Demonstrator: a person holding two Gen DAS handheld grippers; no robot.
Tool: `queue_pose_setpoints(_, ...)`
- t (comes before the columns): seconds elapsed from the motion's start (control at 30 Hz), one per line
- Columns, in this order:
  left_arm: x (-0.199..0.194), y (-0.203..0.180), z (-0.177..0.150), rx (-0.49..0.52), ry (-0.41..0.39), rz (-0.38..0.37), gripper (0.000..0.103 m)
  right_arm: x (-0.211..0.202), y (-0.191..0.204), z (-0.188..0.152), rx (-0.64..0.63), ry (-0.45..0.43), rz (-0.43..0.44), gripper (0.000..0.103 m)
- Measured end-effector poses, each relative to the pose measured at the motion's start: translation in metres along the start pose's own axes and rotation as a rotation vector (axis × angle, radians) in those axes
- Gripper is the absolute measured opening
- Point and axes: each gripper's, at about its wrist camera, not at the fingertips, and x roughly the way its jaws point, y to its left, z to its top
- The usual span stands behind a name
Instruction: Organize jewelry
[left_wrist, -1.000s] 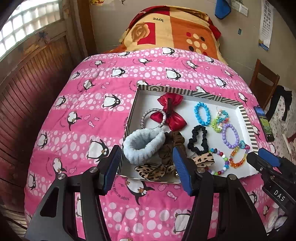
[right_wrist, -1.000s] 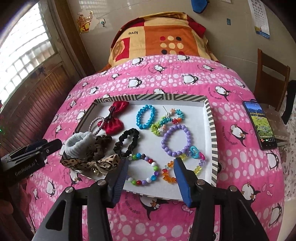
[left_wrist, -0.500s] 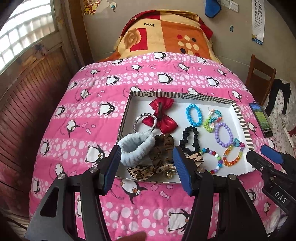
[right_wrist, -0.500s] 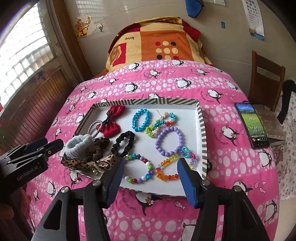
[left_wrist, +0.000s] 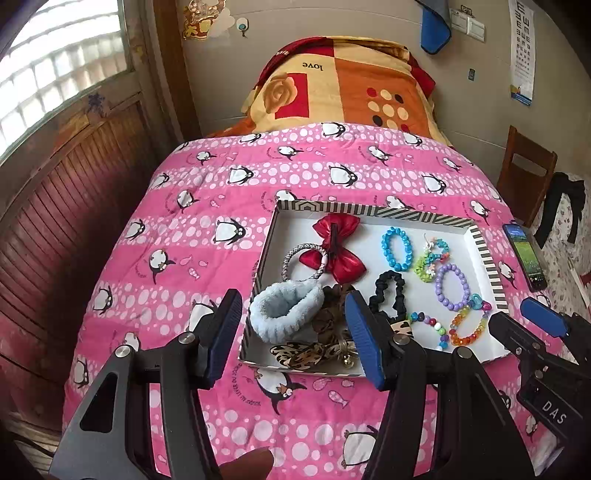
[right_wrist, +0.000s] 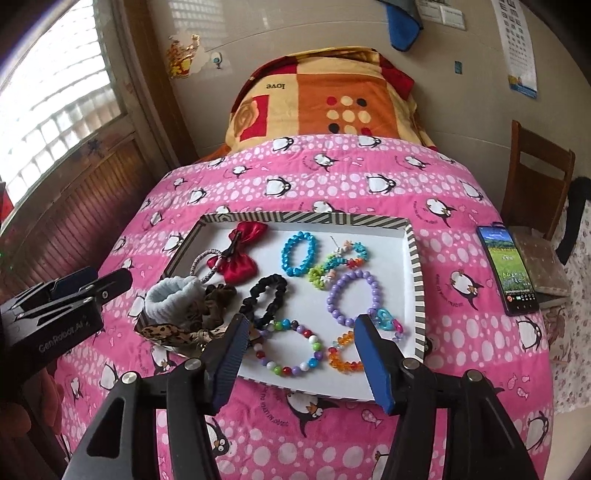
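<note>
Striped-rim white tray (left_wrist: 484, 254) sits on pink penguin quilt (left_wrist: 192, 229), holds all the jewelry. Left side of tray: red satin bow clip (left_wrist: 338, 249), silver sparkly hair tie (left_wrist: 291, 260) touching it, pale blue fluffy scrunchie (left_wrist: 284, 314), brown scrunchie (right_wrist: 218, 297), leopard-print bow (left_wrist: 299, 354) at near edge. Middle: black scrunchie (right_wrist: 267, 301). Right side: turquoise bead bracelet (right_wrist: 297, 254), green-and-teal charm bracelet (right_wrist: 338, 262), lilac bead bracelet (right_wrist: 352, 297), multicolour bead bracelet (right_wrist: 291, 347), orange bead bracelet (right_wrist: 341, 356) at near right.

Left gripper (left_wrist: 295, 332) hovers above tray's near-left corner, jaws wide apart, holding nothing. Right gripper (right_wrist: 301, 354) hovers above tray's near edge over the multicolour bracelet, jaws wide apart, nothing held.

Smartphone (right_wrist: 506, 269) lies on the bed edge right of tray, screen lit. Wooden chair (right_wrist: 535, 177) beyond it.
</note>
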Motion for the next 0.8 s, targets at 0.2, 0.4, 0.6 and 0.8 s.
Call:
queue_pose_setpoints(0.2,0.002,0.001,0.0,-0.004,0.009,0.001,0.058,-0.001,0.002,-0.001,-0.001,-0.003,-0.007,0.057)
queue_pose_setpoints(0.4,0.005,0.001,0.0,0.008,0.003,0.024,0.058,0.0,-0.002,-0.001,0.009,0.002,-0.015,0.057)
queue_pose_setpoints(0.6,0.009,-0.001,-0.001,0.02,0.013,0.03,0.058,0.005,-0.006,-0.003,0.02,0.014,-0.017,0.057)
queue_pose_setpoints(0.8,0.011,-0.001,-0.003,0.016,0.024,0.029,0.058,0.007,-0.006,-0.002,0.018,0.016,-0.014,0.057)
